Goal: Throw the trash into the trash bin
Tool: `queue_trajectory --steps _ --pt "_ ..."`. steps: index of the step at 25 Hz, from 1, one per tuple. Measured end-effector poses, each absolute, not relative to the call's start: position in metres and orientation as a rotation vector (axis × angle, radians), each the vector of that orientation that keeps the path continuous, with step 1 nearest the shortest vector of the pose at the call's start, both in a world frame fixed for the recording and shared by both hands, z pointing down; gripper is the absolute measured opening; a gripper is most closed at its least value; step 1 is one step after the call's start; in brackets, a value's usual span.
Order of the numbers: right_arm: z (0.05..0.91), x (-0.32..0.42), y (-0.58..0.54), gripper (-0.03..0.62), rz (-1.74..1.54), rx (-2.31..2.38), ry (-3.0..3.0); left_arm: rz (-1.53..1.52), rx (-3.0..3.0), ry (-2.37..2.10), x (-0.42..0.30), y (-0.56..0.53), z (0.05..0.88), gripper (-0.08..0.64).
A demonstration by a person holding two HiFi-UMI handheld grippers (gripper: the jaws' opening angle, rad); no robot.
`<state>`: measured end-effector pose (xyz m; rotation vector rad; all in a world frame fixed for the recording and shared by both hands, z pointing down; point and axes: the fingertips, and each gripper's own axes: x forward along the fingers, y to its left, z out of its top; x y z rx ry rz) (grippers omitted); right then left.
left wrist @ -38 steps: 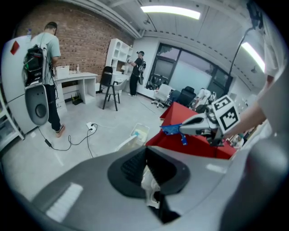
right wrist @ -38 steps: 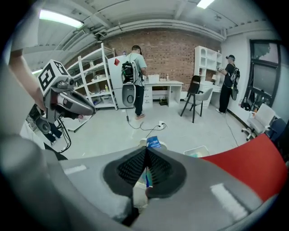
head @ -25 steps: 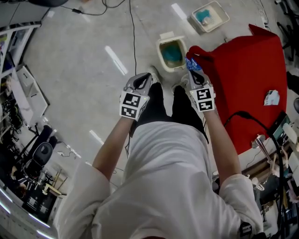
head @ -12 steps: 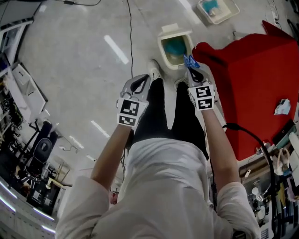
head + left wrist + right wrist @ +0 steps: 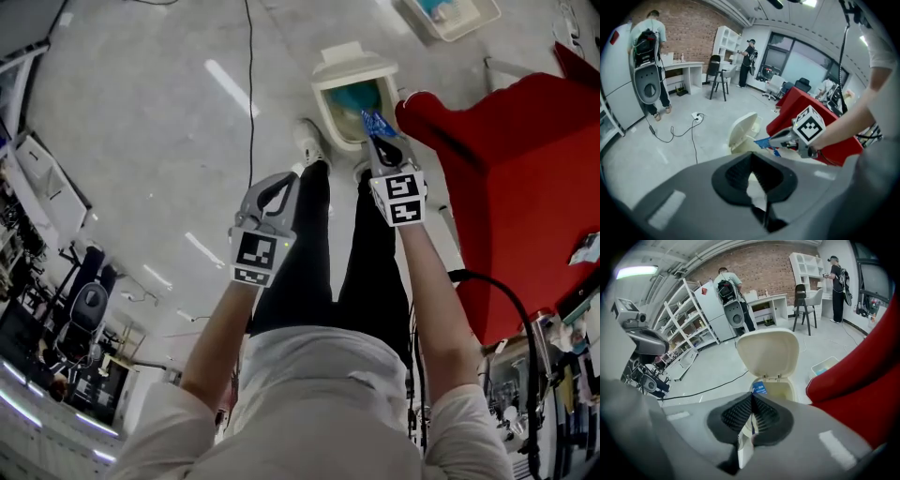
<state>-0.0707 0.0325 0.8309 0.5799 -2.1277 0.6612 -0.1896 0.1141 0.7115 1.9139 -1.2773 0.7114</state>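
A cream trash bin [image 5: 349, 67] stands on the floor in front of my feet, lid tipped open, with a teal liner inside. My right gripper [image 5: 379, 141] is shut on a blue wrapper [image 5: 376, 121], whose tip hangs over the bin's near rim. In the right gripper view the blue wrapper [image 5: 759, 388] pokes out past the shut jaws [image 5: 751, 396], in front of the bin's opening [image 5: 780, 391] and raised lid [image 5: 768, 352]. My left gripper [image 5: 285, 179] hangs shut to the left of my legs, with nothing seen in it. The left gripper view shows the right gripper [image 5: 787, 138] beside the bin [image 5: 743, 132].
A table draped in red cloth [image 5: 525, 178] stands close on the right of the bin. A white tray [image 5: 450, 13] lies on the floor beyond. A black cable [image 5: 249, 103] runs across the floor on the left. People [image 5: 647, 61] stand far off by desks and shelves.
Both grippers have sunk toward the floor. The right one has carried the blue wrapper from beside the red cloth's corner to the bin's near rim.
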Motion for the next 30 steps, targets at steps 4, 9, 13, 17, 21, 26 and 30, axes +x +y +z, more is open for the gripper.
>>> queue_trajectory --steps 4,9,13,17,21,26,30 --pt "0.870 -0.072 0.037 0.002 0.673 0.566 -2.113 0.704 1.892 -1.266 -0.186 0.117 0.744 0.005" --pt "0.898 -0.067 0.043 0.002 0.698 0.569 -2.101 0.719 1.878 -1.228 -0.177 0.127 0.770 0.005" --pt "0.905 -0.060 0.042 0.015 0.684 0.586 -2.100 0.724 1.878 -1.210 -0.172 0.129 0.775 0.005" --pt "0.907 -0.059 0.043 0.107 0.703 0.591 -2.081 0.725 1.876 -1.202 -0.173 0.130 0.776 0.005" --pt "0.899 -0.061 0.044 0.107 0.698 0.578 -2.094 0.715 1.875 -1.212 -0.172 0.126 0.773 0.005" --pt "0.880 -0.066 0.048 0.107 0.674 0.539 -2.114 0.704 1.879 -1.223 -0.168 0.123 0.762 0.005" --pt "0.858 -0.065 0.049 0.106 0.651 0.526 -2.130 0.692 1.884 -1.233 -0.164 0.120 0.749 0.005"
